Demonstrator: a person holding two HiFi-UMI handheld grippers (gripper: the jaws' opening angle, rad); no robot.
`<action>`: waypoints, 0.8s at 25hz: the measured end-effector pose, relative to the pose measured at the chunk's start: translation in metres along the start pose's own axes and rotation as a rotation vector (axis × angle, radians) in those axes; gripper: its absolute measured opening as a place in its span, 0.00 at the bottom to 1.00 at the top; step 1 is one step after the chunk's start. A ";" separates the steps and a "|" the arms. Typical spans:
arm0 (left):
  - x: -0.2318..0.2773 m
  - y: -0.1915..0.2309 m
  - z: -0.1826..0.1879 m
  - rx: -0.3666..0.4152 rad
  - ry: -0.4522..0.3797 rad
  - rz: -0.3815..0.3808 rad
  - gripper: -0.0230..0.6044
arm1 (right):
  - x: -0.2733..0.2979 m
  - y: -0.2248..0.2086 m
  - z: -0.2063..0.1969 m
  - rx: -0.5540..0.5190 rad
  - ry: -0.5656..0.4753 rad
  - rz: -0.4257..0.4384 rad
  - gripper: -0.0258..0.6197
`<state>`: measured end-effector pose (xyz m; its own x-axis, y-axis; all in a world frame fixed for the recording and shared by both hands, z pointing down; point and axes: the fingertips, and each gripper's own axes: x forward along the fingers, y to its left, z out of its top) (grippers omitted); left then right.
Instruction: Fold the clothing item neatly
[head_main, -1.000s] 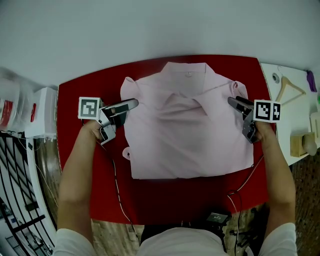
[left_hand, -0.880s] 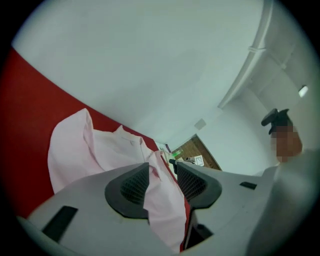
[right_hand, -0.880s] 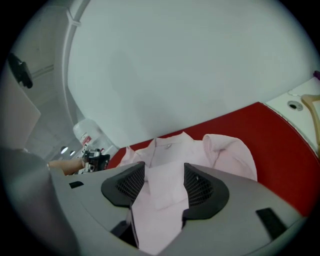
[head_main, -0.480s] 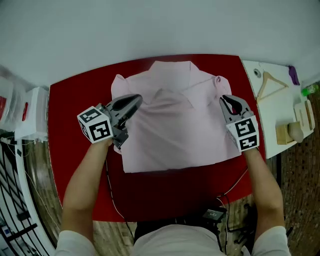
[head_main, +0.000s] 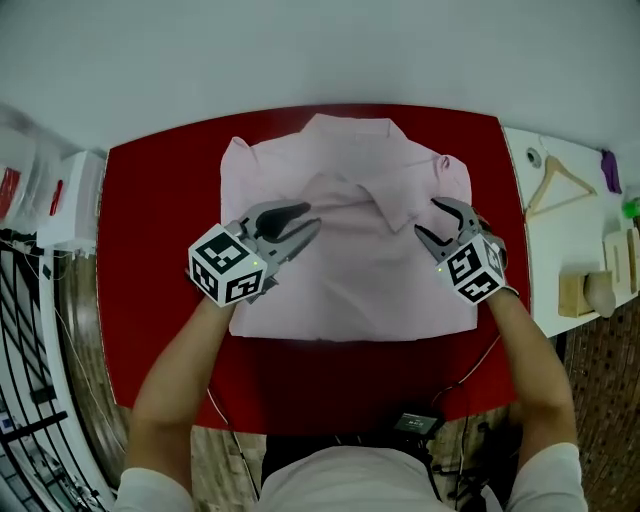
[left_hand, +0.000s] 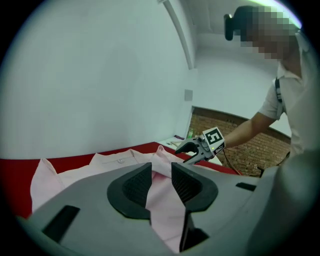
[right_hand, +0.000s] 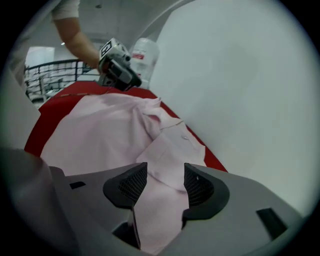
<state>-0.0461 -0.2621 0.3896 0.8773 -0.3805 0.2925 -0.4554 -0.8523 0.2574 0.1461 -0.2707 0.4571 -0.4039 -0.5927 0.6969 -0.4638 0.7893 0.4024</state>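
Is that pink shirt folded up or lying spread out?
Partly folded. The pink shirt lies on the red table with both sides turned in over its middle; no fold across its length yet.

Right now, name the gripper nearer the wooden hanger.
Right. The right gripper is at the shirt's edge toward the hanger; the left gripper across the shirt. Both grippers' jaws have just been opening, fabric between them.
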 end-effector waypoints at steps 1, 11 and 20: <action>0.006 -0.001 -0.004 0.006 0.020 0.005 0.20 | 0.008 0.008 -0.003 -0.063 0.019 0.043 0.37; 0.043 -0.001 -0.034 -0.022 0.110 0.020 0.20 | 0.056 0.045 -0.011 -0.267 0.087 0.247 0.13; 0.045 0.026 -0.032 0.018 0.152 0.067 0.20 | 0.059 -0.008 0.027 -0.115 -0.018 0.174 0.06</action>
<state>-0.0230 -0.2902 0.4387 0.8115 -0.3787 0.4450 -0.5078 -0.8339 0.2164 0.1053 -0.3163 0.4789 -0.4850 -0.4474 0.7514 -0.2933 0.8927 0.3422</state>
